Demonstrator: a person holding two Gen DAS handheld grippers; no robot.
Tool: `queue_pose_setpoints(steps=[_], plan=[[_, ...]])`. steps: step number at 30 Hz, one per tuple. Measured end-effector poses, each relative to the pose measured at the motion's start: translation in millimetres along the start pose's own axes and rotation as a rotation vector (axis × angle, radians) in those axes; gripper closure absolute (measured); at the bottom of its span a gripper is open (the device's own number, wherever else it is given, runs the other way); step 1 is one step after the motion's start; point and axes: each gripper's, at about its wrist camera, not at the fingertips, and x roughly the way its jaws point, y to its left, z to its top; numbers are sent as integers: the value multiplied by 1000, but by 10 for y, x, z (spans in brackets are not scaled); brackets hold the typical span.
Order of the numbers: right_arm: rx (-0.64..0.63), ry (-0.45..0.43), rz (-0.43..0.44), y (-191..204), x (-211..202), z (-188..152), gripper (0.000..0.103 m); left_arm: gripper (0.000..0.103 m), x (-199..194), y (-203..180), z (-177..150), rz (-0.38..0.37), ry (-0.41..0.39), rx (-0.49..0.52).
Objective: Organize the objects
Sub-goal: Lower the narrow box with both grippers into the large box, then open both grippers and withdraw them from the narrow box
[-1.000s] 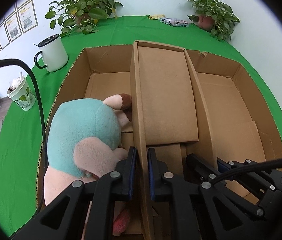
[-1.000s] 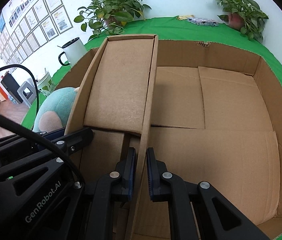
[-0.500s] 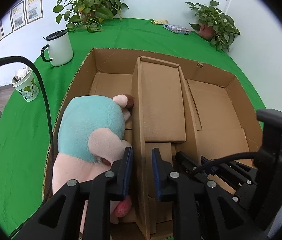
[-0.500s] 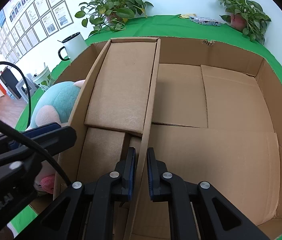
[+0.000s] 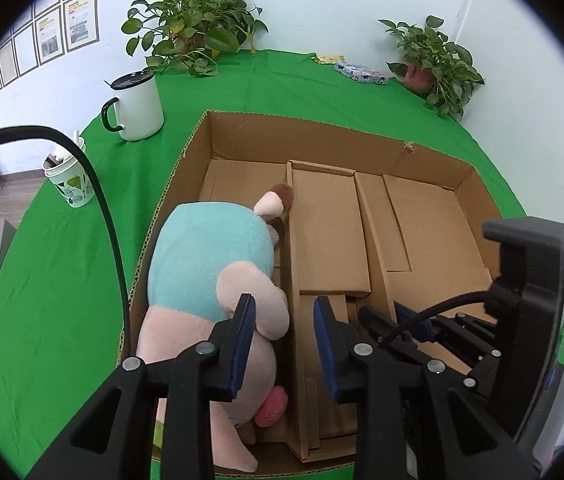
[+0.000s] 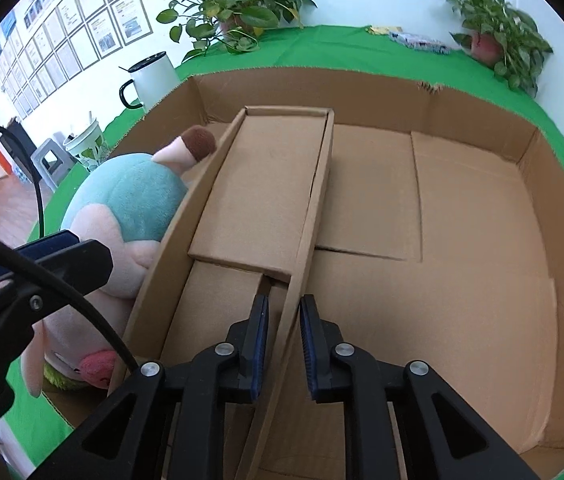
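Fingers (image 5: 244,320) beside teal-and-pink plush toy (image 5: 210,264)

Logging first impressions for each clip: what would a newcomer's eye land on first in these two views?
A big teal and pink plush toy fills the left compartment of an open cardboard box on a green tablecloth. An inner cardboard tray sits in the middle; the left tongs and right tongs each straddle one of its walls, jaws opening. A white mug stands outside the box at the far left.
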Motion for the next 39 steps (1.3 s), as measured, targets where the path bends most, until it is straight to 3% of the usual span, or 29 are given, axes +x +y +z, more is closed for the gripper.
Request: queue_pose_setpoints(steps=[7, 10, 22, 33, 35, 37, 39], plan=[[17, -16, 14, -92, -86, 71, 87, 74, -67, 47, -12, -1, -14, -11], [6, -16, 25, -94, -63, 62, 93, 74, -77, 58, -14, 0, -16, -12], [-115, -44, -14, -17, -89, -2, 93, 74, -76, 70, -25, -3, -17, -11], [-93, -59, -35, -11, -165, 8, 91, 74, -128, -2, -51, 10, -49, 27], [-93, -73, -54, -1, -240, -6, 86, 74, -175, -25, -61, 13, -74, 37], [-91, -98, -73, 8, -349, -31, 65, 74, -245, -58, -88, 26, -103, 51], [-83, -142, -89, 1, -509, -73, 44, 67, -309, -63, -104, 37, -127, 58]])
